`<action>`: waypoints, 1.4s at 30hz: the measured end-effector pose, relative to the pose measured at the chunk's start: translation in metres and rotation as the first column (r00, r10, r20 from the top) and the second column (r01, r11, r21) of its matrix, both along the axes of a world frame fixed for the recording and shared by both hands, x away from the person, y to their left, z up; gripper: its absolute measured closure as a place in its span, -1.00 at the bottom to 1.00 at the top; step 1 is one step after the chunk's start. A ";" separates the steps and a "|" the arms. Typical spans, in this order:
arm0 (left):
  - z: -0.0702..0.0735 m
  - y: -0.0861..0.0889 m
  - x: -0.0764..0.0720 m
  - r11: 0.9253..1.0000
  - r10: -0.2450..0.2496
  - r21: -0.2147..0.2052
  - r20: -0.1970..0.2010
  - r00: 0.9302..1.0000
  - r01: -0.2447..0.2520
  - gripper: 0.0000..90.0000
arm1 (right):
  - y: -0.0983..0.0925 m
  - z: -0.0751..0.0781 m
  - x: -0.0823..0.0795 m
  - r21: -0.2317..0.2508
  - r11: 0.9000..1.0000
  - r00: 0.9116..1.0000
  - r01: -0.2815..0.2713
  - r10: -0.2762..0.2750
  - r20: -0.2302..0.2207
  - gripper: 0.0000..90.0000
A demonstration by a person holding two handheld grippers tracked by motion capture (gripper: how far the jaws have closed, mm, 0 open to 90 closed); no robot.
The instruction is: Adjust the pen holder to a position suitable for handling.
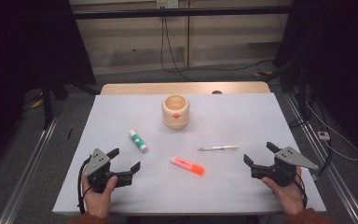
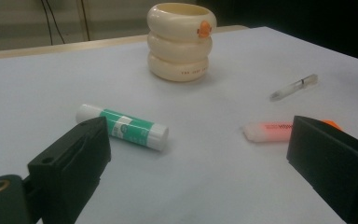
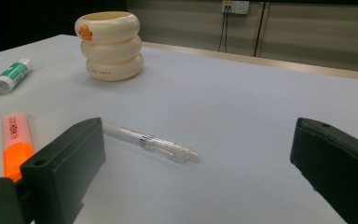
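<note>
High view is showing the left hand-held gripper [image 1: 124,159] and right hand-held gripper [image 1: 259,154] resting low on the table [image 1: 242,186], jaws spread apart, gripping nothing. Left gripper view is revealing the glue stick [image 2: 123,127] lying nearer than the ringed cup [image 2: 182,42], the highlighter [image 2: 270,131] beside it.

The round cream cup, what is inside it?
The cream cup stands upright and open on the table. From above, its inner wall looks bare, with nothing sticking out. The rim hides its bottom.
</note>
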State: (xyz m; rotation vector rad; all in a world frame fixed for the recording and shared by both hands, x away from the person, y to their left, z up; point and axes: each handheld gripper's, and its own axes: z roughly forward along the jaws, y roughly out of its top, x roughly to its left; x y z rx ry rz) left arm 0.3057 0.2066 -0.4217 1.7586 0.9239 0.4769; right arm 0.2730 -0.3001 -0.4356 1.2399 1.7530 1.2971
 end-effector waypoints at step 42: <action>0.027 -0.045 0.069 0.995 -0.093 0.024 -0.059 0.994 0.094 -0.89 | 0.007 0.001 0.001 0.005 0.998 0.998 -0.059 0.059 -0.009 -0.92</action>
